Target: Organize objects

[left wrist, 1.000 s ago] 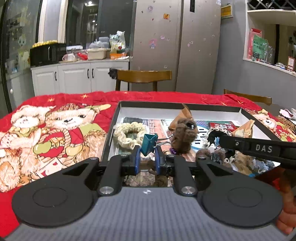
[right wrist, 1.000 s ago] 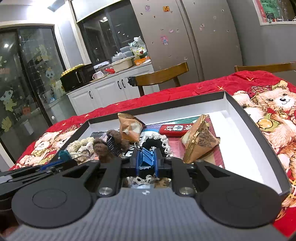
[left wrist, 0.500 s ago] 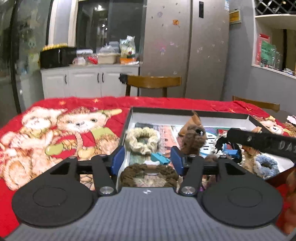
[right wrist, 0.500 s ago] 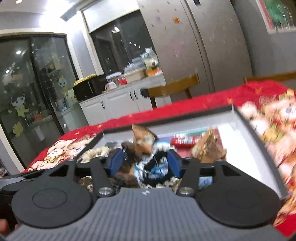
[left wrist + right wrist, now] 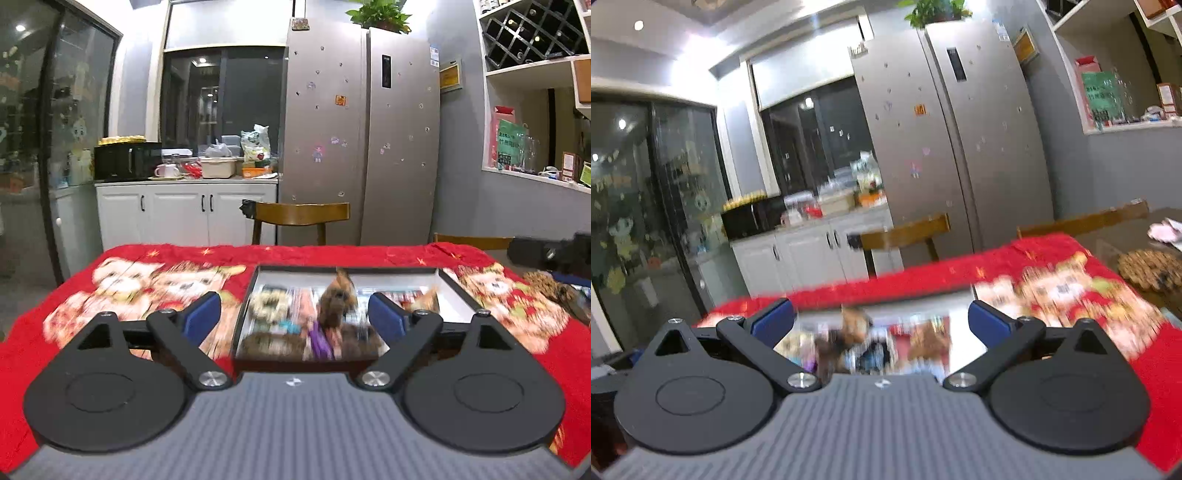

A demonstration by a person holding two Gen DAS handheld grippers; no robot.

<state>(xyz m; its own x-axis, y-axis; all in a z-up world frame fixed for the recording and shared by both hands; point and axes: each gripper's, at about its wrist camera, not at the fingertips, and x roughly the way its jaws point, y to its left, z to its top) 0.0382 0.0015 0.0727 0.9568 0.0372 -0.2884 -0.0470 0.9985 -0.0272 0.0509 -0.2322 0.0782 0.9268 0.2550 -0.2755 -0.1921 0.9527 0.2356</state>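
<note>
A black-rimmed tray (image 5: pixel 347 268) on the red cloth holds a blurred heap: a cream scrunchie (image 5: pixel 269 303), a brown plush toy (image 5: pixel 334 302), a brown scrunchie (image 5: pixel 271 343) and a small teal clip (image 5: pixel 290 326). My left gripper (image 5: pixel 293 310) hovers before the tray's near edge, its jaws opening wide with nothing between the blue pads (image 5: pixel 201 314). My right gripper (image 5: pixel 882 317) is likewise back from the tray (image 5: pixel 960 332), jaws opening, nothing held; the contents there are smeared by motion.
The red bear-print tablecloth (image 5: pixel 147 280) covers the table. A wooden chair (image 5: pixel 301 214) stands behind it, with a fridge (image 5: pixel 362 140) beyond. A brown woven piece (image 5: pixel 1148 269) lies at the far right. A dark tool (image 5: pixel 554 251) shows at the right edge.
Both grippers went from shut on small clips, teal on the left and blue on the right, to wide open. The clips stayed in the tray. Both hands pulled back and rose.
</note>
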